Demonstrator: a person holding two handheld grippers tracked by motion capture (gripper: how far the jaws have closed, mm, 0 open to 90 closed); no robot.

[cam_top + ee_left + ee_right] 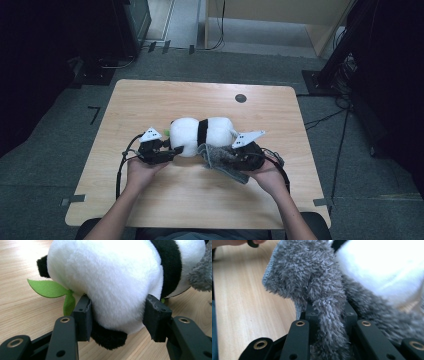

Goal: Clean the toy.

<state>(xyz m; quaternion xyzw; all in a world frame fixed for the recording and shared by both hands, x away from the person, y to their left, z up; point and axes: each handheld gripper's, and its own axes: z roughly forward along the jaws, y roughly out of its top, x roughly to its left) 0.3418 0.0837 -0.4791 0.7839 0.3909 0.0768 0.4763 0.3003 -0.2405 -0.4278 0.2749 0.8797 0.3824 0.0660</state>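
A white and black plush panda (202,134) lies on its side in the middle of the wooden table (150,100), with a green felt leaf (50,288) at its head end. My left gripper (172,151) is shut on the panda's white head (110,282), one pad pressing in on each side. A fluffy grey cloth (220,159) lies against the panda's near right side. My right gripper (232,157) is shut on a fold of that grey cloth (329,315), which stands up between its jaws beside the white plush (382,270).
A small dark round cap (240,98) sits in the table's far right part. Cables trail from both grippers across the near tabletop. Dark stands and wires (345,70) flank the table on the grey carpet.
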